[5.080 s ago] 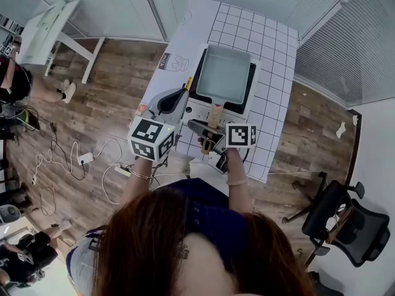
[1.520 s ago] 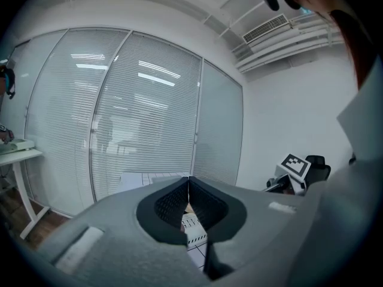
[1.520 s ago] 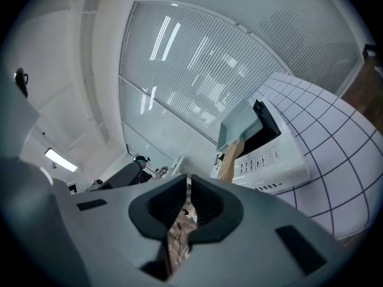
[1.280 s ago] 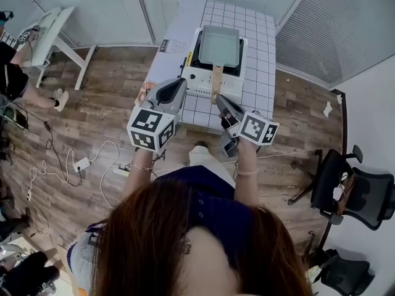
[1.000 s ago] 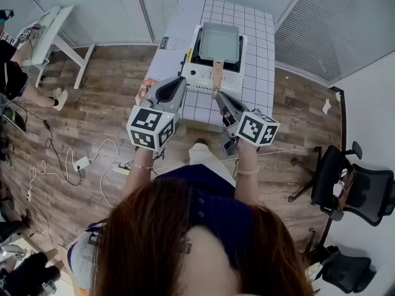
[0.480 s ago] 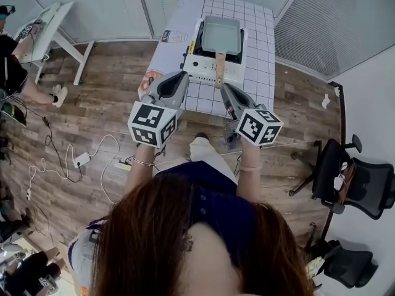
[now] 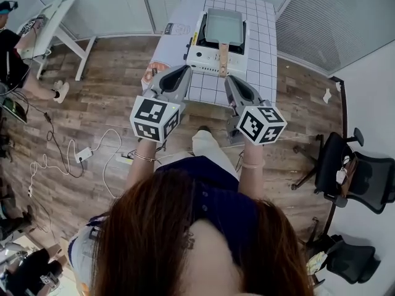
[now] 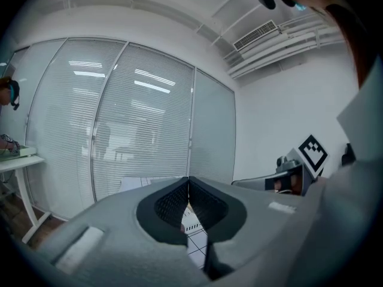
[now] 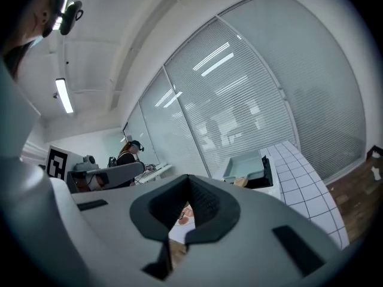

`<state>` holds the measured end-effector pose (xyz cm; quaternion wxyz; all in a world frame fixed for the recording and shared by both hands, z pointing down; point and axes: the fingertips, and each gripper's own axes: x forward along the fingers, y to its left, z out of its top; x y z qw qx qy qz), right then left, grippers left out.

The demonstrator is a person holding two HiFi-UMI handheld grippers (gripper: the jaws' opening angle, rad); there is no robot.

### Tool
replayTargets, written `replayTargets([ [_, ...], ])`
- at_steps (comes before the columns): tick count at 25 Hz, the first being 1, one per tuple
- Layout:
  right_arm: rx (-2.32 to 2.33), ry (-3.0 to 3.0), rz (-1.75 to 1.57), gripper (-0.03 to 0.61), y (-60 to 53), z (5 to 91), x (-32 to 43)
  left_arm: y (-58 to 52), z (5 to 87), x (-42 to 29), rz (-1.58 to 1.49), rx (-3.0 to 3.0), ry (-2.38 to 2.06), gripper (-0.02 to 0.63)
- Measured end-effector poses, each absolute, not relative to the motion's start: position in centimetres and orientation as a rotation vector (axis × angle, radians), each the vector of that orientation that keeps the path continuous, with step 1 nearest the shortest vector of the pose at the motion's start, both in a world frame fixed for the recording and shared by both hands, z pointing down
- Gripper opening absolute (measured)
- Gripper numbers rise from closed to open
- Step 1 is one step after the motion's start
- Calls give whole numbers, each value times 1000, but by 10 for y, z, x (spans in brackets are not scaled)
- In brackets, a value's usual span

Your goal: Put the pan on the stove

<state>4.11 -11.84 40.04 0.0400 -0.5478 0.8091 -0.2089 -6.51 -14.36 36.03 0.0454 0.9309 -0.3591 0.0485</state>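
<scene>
A square grey pan point(image 7: 223, 26) with a wooden handle point(image 7: 223, 59) sits on the white portable stove point(image 7: 203, 53), at the top of the head view. My left gripper point(image 7: 184, 69) and right gripper point(image 7: 228, 79) hang side by side in front of the table, short of the stove. Both are shut with nothing between the jaws. In the right gripper view the pan point(image 9: 244, 164) lies well beyond the closed jaws point(image 9: 188, 178), and the left gripper point(image 9: 108, 175) shows at the left. The left gripper view has its jaws point(image 8: 188, 180) meeting at the tip.
The stove stands on a white gridded table point(image 7: 265, 39) by walls of blinds. A black office chair point(image 7: 355, 184) is at the right. Cables and a power strip point(image 7: 83, 155) lie on the wood floor at the left, near a white desk point(image 7: 52, 20) and a seated person point(image 7: 12, 66).
My right gripper has left the pan handle. Both grippers have drawn back from the table and risen, and the right one has rolled. The pan stays on the stove.
</scene>
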Motion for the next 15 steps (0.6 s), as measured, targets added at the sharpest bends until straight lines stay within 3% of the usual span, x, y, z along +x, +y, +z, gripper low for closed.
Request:
replayTargets([
  [15, -1716, 2451, -484, 8, -77, 373, 35, -108, 349, -74, 129, 2891, -1091, 12],
])
